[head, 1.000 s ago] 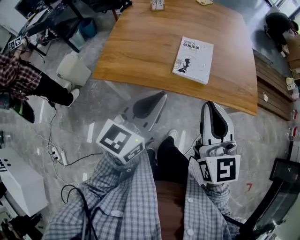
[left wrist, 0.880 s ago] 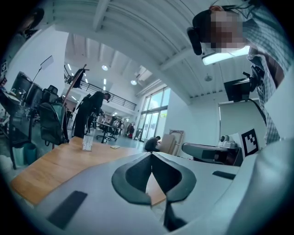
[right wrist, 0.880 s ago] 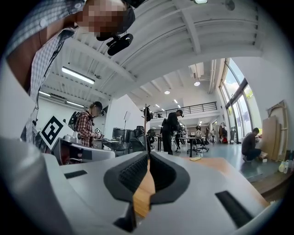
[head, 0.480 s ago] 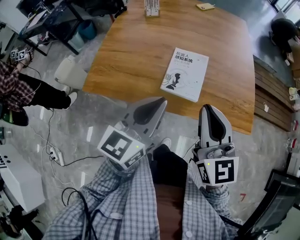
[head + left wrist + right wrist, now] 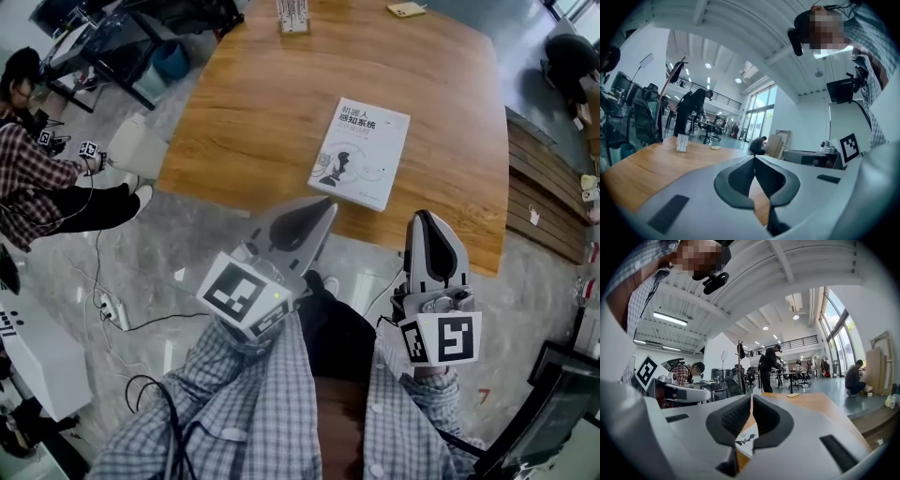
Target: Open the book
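a wooden table (image 5: 253, 103) bears a closed book (image 5: 359, 153); near its edge, left gripper (image 5: 325, 206) and right gripper (image 5: 422, 217) are both pinched together, empty.

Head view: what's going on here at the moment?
A person stands at the near edge of the brown wooden table, holding a grey two-jaw tool in each hand. The white paperback book lies closed and untouched on the table. The left tool and right tool are both shut and empty, pointing toward the book. Opening has not begun.
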`<action>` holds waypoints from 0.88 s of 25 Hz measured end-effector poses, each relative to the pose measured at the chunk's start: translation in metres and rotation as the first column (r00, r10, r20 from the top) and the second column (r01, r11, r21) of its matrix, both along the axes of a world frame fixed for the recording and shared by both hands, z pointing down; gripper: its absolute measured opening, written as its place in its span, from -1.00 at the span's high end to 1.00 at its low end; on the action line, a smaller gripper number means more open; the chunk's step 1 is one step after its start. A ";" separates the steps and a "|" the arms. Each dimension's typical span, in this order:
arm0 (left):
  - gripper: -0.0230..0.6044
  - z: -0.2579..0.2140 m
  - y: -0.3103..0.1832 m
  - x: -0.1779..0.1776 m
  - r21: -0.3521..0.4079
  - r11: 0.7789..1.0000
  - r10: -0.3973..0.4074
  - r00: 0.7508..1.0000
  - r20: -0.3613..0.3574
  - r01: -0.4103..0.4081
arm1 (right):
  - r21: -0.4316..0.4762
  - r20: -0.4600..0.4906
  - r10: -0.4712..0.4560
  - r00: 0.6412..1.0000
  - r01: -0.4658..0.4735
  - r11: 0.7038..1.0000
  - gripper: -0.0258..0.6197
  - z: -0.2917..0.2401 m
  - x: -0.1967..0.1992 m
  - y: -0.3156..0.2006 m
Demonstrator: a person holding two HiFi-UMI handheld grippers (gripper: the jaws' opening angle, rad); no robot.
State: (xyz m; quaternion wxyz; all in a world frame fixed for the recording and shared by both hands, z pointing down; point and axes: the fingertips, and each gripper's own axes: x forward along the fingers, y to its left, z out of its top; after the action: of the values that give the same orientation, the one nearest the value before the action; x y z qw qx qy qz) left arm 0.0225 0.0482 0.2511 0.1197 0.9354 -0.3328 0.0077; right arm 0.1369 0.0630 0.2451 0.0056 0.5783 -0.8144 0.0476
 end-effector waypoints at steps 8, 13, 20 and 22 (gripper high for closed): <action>0.91 0.007 -0.025 0.002 -0.016 1.000 -0.007 1.000 -0.005 0.007 | -0.023 0.009 -0.009 1.000 0.009 1.000 0.83 0.007 0.000 -0.019; 0.91 0.011 -0.053 0.002 -0.032 0.999 0.007 1.000 -0.001 -0.007 | -0.032 -0.004 0.010 1.000 -0.010 0.999 0.83 0.007 0.001 -0.046; 0.91 0.023 -0.104 -0.002 -0.057 0.997 0.048 0.999 0.010 -0.047 | -0.075 0.008 0.031 0.999 -0.030 0.997 0.83 0.021 -0.008 -0.097; 0.91 0.026 -0.118 -0.003 -0.058 0.997 0.057 0.998 0.007 -0.057 | -0.088 0.006 0.035 0.999 -0.034 0.996 0.83 0.026 -0.012 -0.111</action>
State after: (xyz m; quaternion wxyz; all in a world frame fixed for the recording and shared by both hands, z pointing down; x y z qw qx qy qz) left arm 0.0200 -0.0699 0.2769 0.1451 0.9405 -0.3062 0.0250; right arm 0.1254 -0.0476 0.2712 0.0270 0.5913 -0.8014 0.0857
